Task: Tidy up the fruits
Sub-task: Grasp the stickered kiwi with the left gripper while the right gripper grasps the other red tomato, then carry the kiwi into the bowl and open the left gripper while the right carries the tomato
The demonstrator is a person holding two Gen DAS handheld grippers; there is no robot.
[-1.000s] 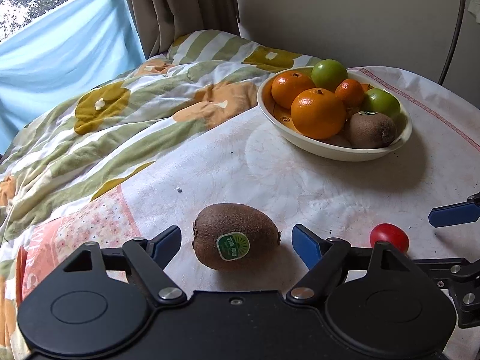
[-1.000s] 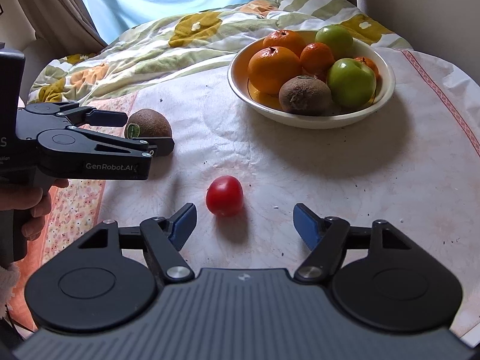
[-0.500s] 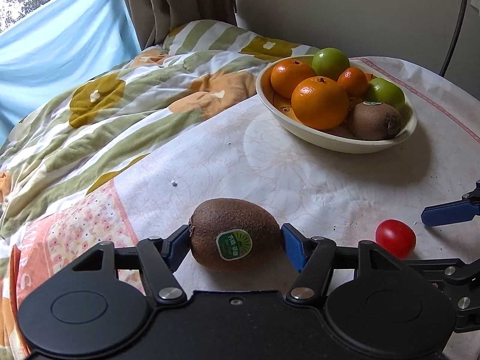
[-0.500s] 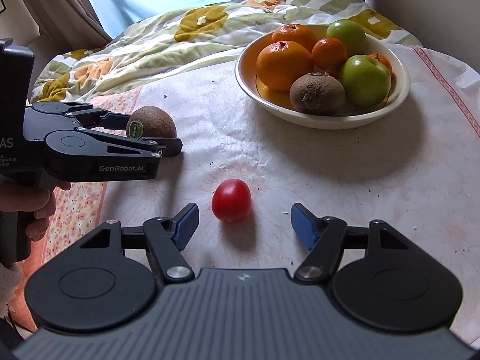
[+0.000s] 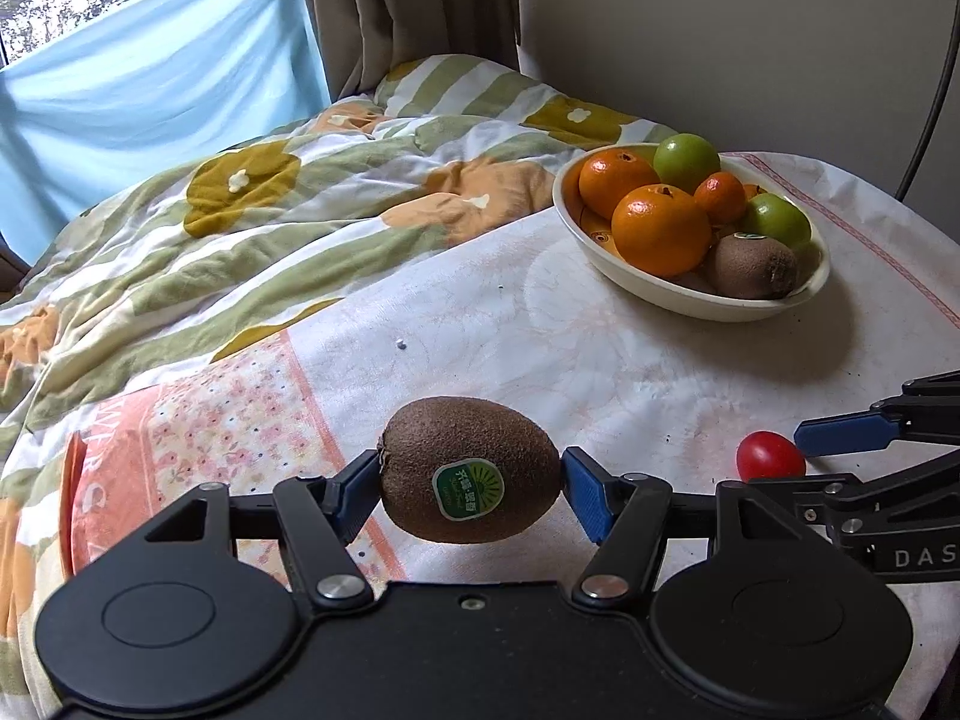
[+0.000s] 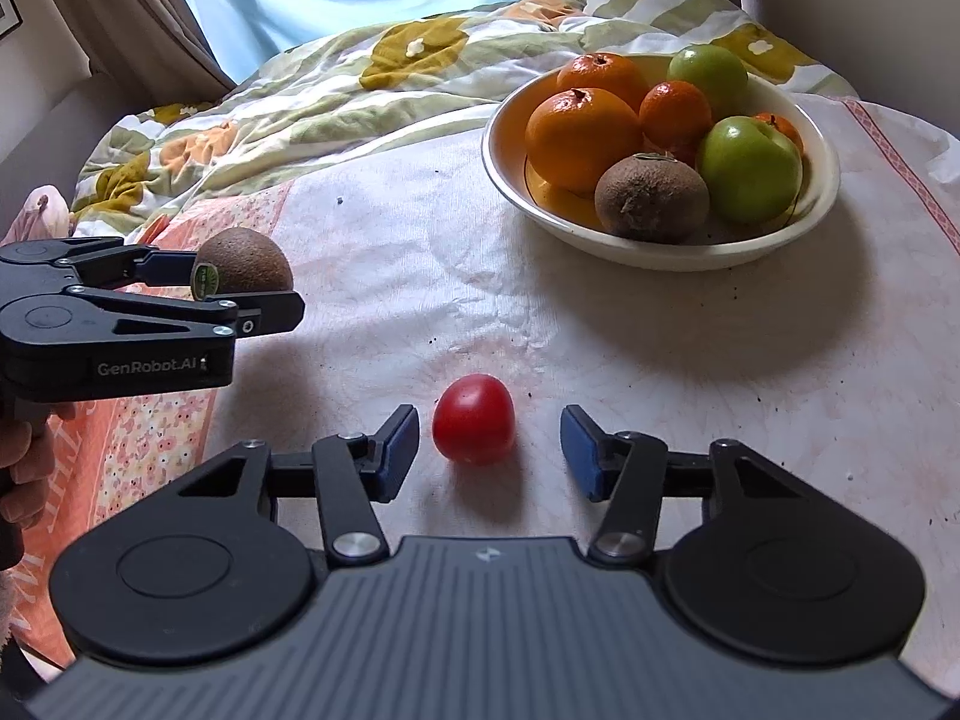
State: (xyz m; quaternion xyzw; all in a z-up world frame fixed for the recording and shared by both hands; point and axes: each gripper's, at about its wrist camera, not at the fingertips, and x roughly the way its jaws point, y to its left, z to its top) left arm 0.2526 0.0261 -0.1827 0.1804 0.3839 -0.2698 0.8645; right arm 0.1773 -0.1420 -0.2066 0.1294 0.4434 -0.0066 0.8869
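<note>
Kiwi (image 5: pixel 471 468) sits clamped in the left gripper (image 5: pixel 471 480), its underside hidden. At three o'clock, the right gripper (image 6: pixel 489 450) is closing around the untouched tomato (image 6: pixel 474 427); the bowl (image 5: pixel 672 294) waits at one o'clock.

Kiwi you hold: kiwi (image 5: pixel 471 468), brown and fuzzy, green sticker facing you, lying lengthwise, lifted just clear of the cloth.
Tomato in front of you: small red tomato (image 6: pixel 474 427), smooth and glossy, resting on the white cloth, well short of the bowl.
Bowl you fill: cream bowl (image 6: pixel 660 249), holding oranges, green apples and a second kiwi, standing upright at the far side.
</note>
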